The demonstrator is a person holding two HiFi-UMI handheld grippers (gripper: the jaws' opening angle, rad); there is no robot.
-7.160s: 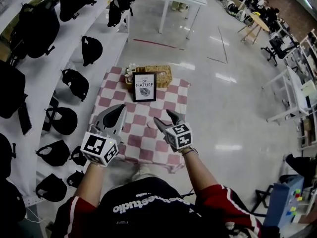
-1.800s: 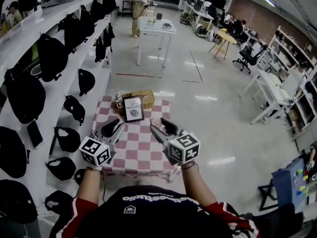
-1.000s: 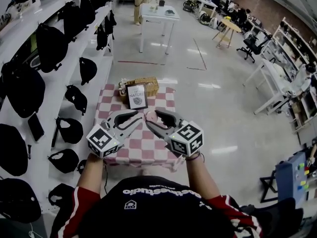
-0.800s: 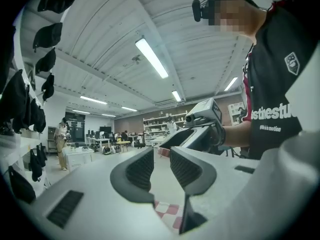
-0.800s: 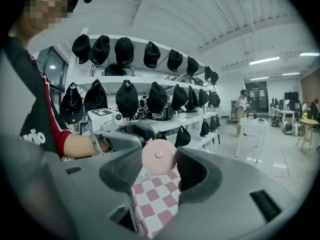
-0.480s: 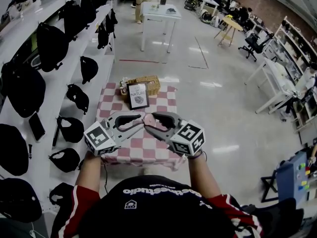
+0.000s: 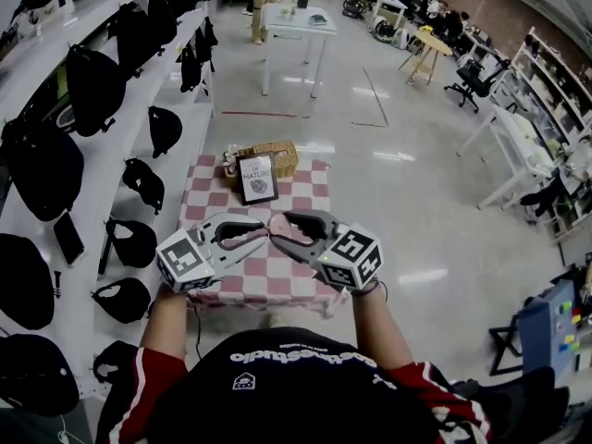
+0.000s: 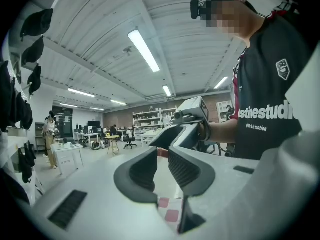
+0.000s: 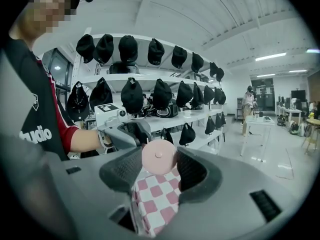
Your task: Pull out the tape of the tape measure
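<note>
Pink and round, the tape measure (image 9: pixel 159 156) sits between the fingers of the right gripper (image 7: pixel 280 230). They pinch it on both sides near their tips. Its flat face looks back along that gripper. It is up in the air over the red and white checked surface (image 7: pixel 242 283), not lying on it.

The left gripper (image 8: pixel 162 153) points right at it from the other side, so the two grippers meet tip to tip. Its fingers are close together with a thin gap between them, and I see nothing squeezed in that gap. A bit of the pink case shows just past their tips. The end of the tape is too small to find, so I cannot tell if the left fingers touch it.

The left fingers look like the ones that must catch the tape. I think they need to nip its end. Then the hands can pull apart sideways while the right one holds the case tight. If the nip is weak, the tape may slip back in.
</note>
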